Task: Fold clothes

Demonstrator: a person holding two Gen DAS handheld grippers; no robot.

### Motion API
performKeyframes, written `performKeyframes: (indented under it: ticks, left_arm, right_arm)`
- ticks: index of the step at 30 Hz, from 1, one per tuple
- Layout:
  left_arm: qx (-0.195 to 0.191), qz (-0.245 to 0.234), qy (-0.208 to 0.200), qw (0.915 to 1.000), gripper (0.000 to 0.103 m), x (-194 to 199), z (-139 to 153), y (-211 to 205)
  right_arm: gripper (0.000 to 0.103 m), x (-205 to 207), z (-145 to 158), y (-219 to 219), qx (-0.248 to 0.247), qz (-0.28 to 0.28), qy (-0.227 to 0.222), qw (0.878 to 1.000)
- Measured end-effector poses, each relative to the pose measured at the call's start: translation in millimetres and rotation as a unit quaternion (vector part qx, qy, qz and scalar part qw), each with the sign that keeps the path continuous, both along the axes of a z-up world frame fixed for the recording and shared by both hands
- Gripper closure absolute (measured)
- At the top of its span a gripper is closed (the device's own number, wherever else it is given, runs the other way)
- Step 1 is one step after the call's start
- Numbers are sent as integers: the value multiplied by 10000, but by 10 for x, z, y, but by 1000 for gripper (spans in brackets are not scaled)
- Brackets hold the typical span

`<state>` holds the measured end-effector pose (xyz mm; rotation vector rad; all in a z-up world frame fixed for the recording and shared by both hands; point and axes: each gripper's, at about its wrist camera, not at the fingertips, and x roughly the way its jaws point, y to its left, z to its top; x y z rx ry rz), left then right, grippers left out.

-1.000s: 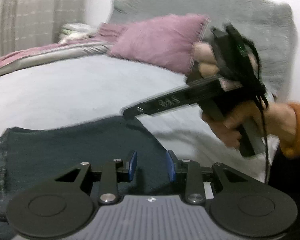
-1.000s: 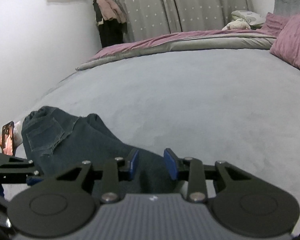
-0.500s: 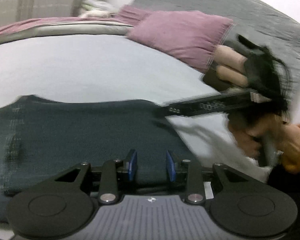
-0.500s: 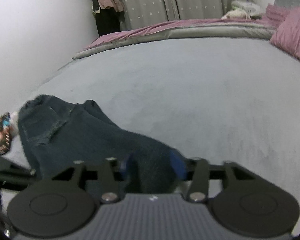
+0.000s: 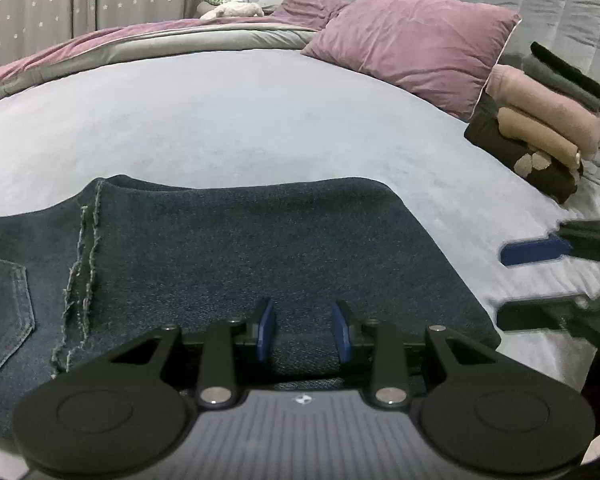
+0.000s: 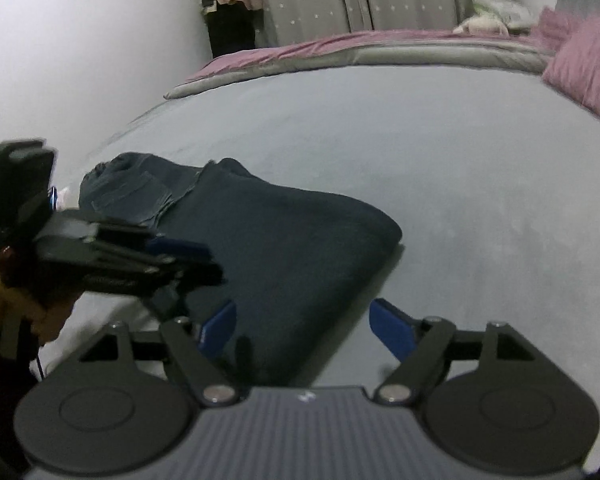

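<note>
Left wrist view: left gripper (image 5: 304, 330) clamps jeans (image 5: 240, 248); right gripper (image 6: 304, 330) jaws just opened, empty.

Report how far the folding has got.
Done: the jeans lie doubled over on the bed, and a stack of folded clothes sits by the pillow. In hand: the left gripper pinches the denim edge; the right gripper has just been opening, nothing pressed. Left: probably another fold, then stacking.
</note>
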<state>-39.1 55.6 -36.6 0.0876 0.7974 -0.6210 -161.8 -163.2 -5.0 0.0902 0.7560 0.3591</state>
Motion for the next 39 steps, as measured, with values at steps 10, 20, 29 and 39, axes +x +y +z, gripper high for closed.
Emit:
performKeyframes:
  ticks: [10,20,29,39]
  left_arm:
    - [120,6,-29,9999,72,-16,-20,-10]
    - [286,-96,-140,9994,72,-39,-45,-38]
    - [286,-147,-143,9994,71,-41,-50,-19]
    - [336,-164,-152,9992,71,-44,-49,-21]
  right_arm:
    - [24,-331,-172,495,-723,-833,31,9939]
    - [16,-213,-526,1054,-1917,-1655,-657,9652]
    - [20,-381,-658,1233,-2684,-2241,-1221,9289]
    - [20,-622,-695,1156,-2710,-2224,-1334,9270]
